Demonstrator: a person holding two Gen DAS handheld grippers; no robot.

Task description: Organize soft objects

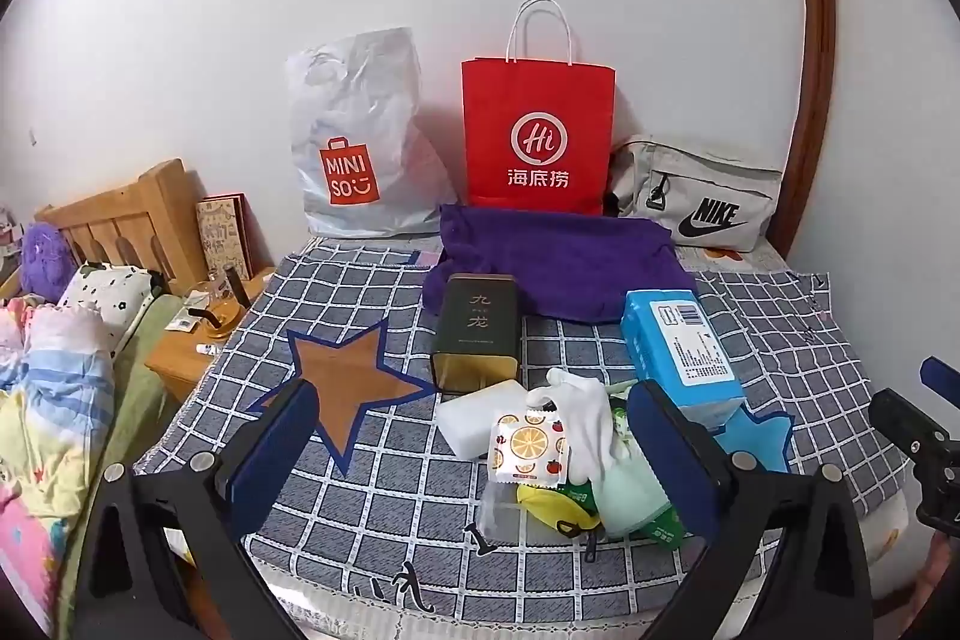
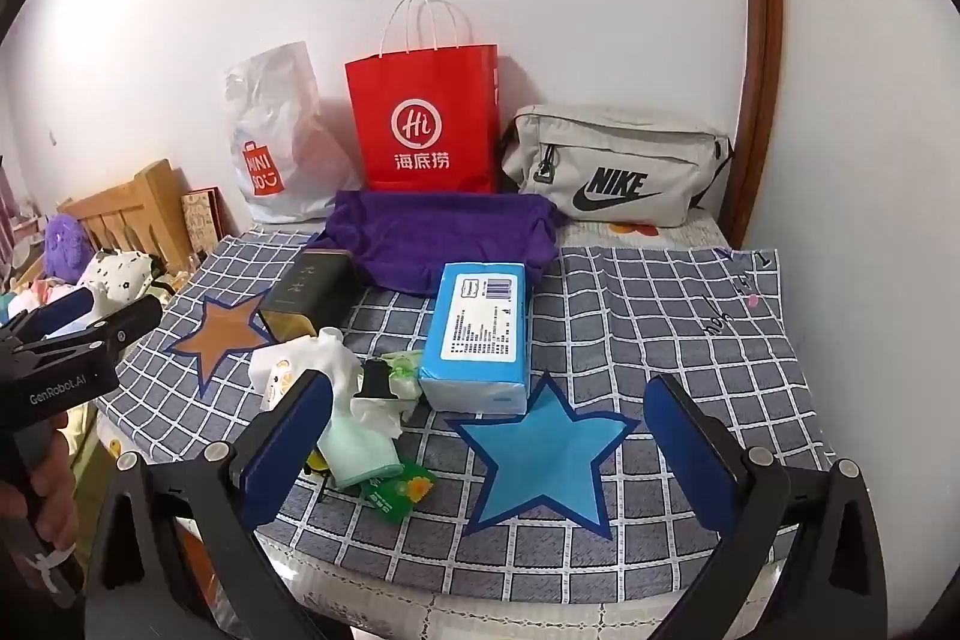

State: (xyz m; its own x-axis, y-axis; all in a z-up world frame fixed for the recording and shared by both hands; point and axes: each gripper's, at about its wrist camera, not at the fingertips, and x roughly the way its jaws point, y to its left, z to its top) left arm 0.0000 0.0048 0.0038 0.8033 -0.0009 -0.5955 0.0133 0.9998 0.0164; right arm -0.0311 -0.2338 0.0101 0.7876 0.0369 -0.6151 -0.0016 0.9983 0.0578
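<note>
Left tongs (image 1: pixel 474 451): tilted downward, wide apart, empty, above the soft pile. Right tongs (image 2: pixel 489 451): same tilt, apart, empty, above the blue star (image 2: pixel 540 451). White glove (image 1: pixel 585 415): crumpled, just left of the blue tissue pack (image 1: pixel 681 343), whose long axis runs toward the wall. Purple towel (image 1: pixel 552 259): behind the pack.
</note>
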